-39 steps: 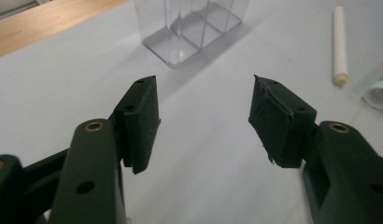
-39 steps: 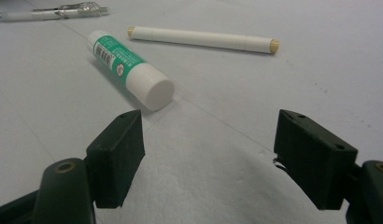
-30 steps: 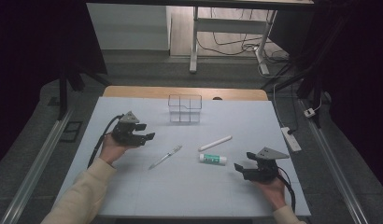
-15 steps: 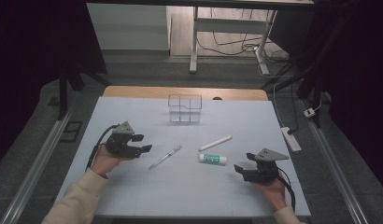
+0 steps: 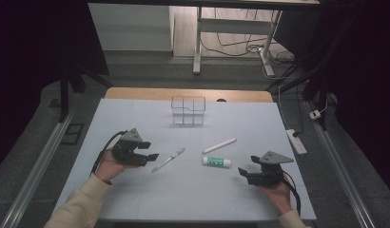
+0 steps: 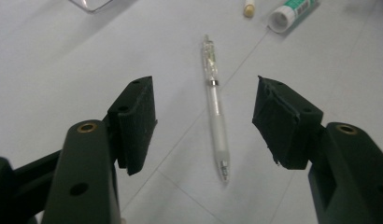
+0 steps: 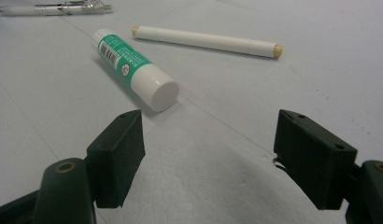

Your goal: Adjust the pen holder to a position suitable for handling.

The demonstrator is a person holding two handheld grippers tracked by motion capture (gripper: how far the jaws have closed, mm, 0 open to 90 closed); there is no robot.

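Lying on the tabletop near its middle, toward the left edge, clear pen [image 6: 216, 107] sits between our left gripper [image 5: 150, 151] jaws, which gape wide, untouched. Glue stick [image 5: 216, 162] and white marker [image 5: 219, 146] lie just right of it. Our right gripper [image 5: 243, 173] jaws stand wide, empty, near the right edge. Clear organizer [image 5: 188, 110] toward the far edge.

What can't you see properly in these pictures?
- Glue stick label: the print is too small and blurred to read in the right gripper view.
- Clear box: cut off by the top edge of the left gripper view.
- Pen: its tip end runs off the left edge of the right gripper view.
- Pen in the high view: too small to tell its parts.
- White marker: cut off by the top edge of the left gripper view.
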